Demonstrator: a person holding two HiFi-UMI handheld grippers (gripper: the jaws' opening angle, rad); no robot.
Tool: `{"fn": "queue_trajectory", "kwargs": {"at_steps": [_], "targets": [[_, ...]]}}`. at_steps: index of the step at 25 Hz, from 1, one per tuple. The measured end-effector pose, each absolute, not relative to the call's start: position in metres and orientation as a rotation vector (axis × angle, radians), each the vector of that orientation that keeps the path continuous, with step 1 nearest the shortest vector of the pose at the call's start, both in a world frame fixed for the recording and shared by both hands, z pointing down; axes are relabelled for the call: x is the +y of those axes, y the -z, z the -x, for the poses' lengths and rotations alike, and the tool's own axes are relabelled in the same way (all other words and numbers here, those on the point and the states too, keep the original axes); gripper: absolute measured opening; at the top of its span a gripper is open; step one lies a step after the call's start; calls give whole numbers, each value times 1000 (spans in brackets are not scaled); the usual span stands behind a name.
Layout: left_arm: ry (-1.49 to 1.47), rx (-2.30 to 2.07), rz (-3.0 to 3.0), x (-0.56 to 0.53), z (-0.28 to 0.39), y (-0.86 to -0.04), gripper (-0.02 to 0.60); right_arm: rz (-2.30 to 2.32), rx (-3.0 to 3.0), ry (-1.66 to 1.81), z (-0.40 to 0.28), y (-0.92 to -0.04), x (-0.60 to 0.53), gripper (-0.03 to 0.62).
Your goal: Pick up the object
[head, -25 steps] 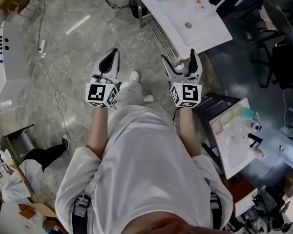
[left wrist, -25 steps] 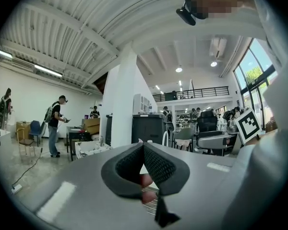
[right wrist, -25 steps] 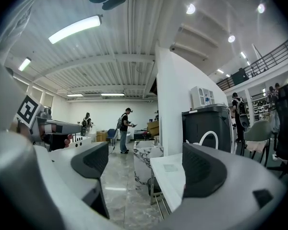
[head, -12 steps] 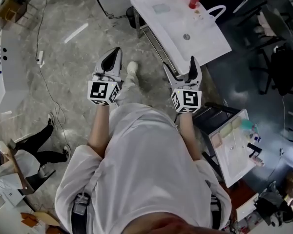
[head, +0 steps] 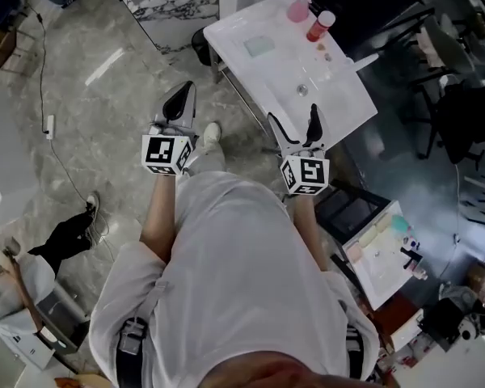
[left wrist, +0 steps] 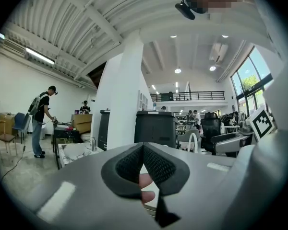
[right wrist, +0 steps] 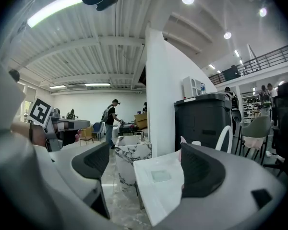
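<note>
Grippers: left gripper [head: 180,97] was clenched, empty; right gripper [head: 293,113] gaped, holding nothing.
Pad: pale green square pad [head: 259,46] lay on white table [head: 339,87], ahead of right gripper, apart.

Left gripper [head: 180,103] jaws pressed together; right gripper [head: 293,123] jaws spread apart.

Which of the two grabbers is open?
The right gripper: its jaws stand wide apart, with the white table showing between them. The left gripper has its jaws pressed together.
</note>
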State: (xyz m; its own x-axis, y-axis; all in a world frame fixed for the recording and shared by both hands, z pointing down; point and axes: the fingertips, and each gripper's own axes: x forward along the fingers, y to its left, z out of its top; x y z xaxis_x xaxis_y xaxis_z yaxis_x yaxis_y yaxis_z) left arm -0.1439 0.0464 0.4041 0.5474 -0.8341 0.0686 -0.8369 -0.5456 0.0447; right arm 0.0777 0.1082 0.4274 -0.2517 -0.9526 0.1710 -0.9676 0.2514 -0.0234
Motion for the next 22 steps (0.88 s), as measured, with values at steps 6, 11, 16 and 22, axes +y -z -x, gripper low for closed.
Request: {"fn": "queue_trajectory", "kwargs": {"at_steps": [6,11,16,22], "targets": [[-76,-1372,-2727,-65,161,-406,-2,-1914,-2265,-305,-75,-450,9,469],[-64,-1308,-2741,-126,169,-416,-2,-1964,-2159,-470,-80,-489,-49,466],[-80,-1288,-2730,-156,168,-426,-2,-1934,-2108,-595,-85,-530,-98,466],[-157,-1325,-2703,-165,171,-437,-2,-1882,-2079,-739,-100,-583,-144,466]]}}
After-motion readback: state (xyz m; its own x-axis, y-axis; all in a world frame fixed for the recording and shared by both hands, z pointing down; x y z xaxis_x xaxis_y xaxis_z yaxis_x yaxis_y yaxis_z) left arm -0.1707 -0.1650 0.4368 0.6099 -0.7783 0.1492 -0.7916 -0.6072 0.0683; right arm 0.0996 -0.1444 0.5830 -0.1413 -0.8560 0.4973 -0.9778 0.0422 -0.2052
